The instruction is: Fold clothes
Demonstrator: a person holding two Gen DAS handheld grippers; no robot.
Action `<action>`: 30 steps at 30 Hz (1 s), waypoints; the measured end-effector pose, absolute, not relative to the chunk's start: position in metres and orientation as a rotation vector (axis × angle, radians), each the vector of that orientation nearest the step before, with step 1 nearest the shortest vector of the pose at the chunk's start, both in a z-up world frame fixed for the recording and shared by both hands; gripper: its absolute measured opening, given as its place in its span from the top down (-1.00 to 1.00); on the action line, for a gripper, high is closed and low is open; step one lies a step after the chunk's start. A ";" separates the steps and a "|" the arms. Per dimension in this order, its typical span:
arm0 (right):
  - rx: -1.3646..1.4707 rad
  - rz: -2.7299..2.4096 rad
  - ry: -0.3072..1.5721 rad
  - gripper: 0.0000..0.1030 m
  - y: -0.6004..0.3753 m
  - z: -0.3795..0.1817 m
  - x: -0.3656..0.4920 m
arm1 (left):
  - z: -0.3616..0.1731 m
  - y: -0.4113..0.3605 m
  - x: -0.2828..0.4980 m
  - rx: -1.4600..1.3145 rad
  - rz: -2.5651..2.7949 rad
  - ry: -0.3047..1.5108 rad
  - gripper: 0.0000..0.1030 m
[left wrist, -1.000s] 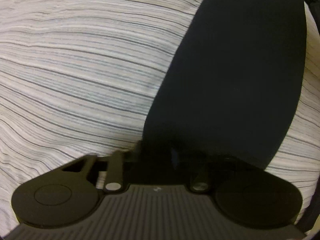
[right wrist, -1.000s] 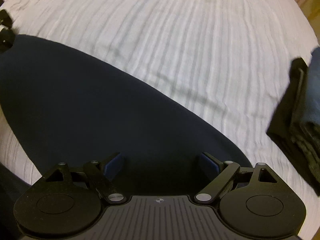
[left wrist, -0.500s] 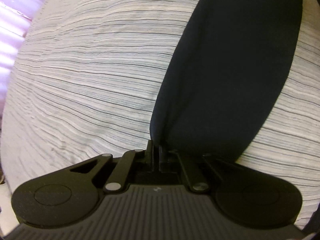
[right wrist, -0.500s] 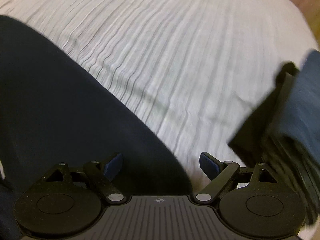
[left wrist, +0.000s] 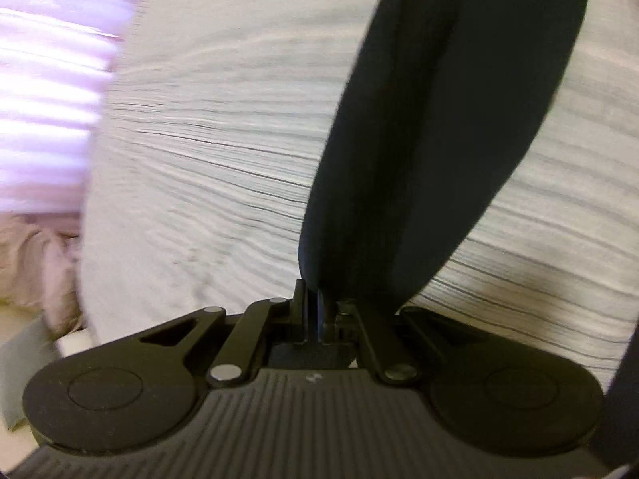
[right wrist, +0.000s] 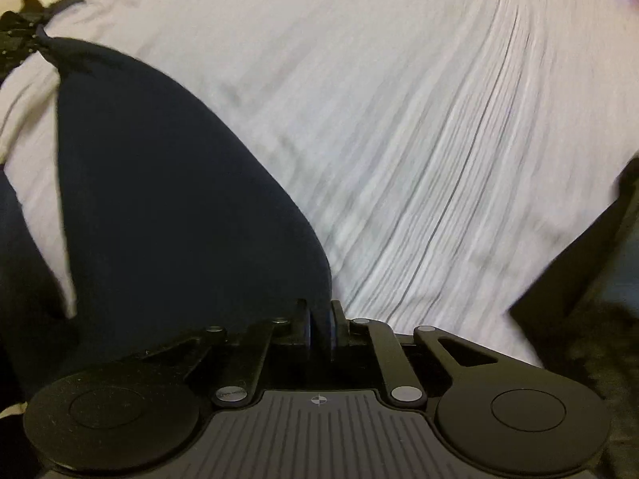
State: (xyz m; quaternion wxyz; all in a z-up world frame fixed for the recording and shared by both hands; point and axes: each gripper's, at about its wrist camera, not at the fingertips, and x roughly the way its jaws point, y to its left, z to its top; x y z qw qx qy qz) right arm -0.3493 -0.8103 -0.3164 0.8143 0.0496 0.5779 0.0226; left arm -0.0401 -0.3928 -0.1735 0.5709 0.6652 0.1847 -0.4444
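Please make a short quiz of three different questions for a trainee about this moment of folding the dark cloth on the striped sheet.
1. True or false: the left gripper is shut on a corner of the dark cloth.
2. Which is right for the right gripper? A: wide open above the bare sheet. B: closed at the edge of the dark cloth. C: out of view.
3. Fill in: the dark cloth hangs over the striped ____.

Key: 1 true. 2 B; its jaws have just been closing, with cloth between the blue pads. 3 sheet.
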 end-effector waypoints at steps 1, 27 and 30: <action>0.037 0.038 1.193 0.86 -0.796 -0.298 -0.361 | -0.160 -0.383 -0.051 1.537 -1.028 0.416 0.96; -0.090 -0.318 1.344 0.86 -0.536 -0.314 -0.567 | -0.230 -0.147 -0.276 1.628 -0.972 0.176 0.96; -0.062 -0.357 1.348 0.86 -0.540 -0.308 -0.565 | -0.229 -0.142 -0.277 1.568 -0.907 0.120 0.97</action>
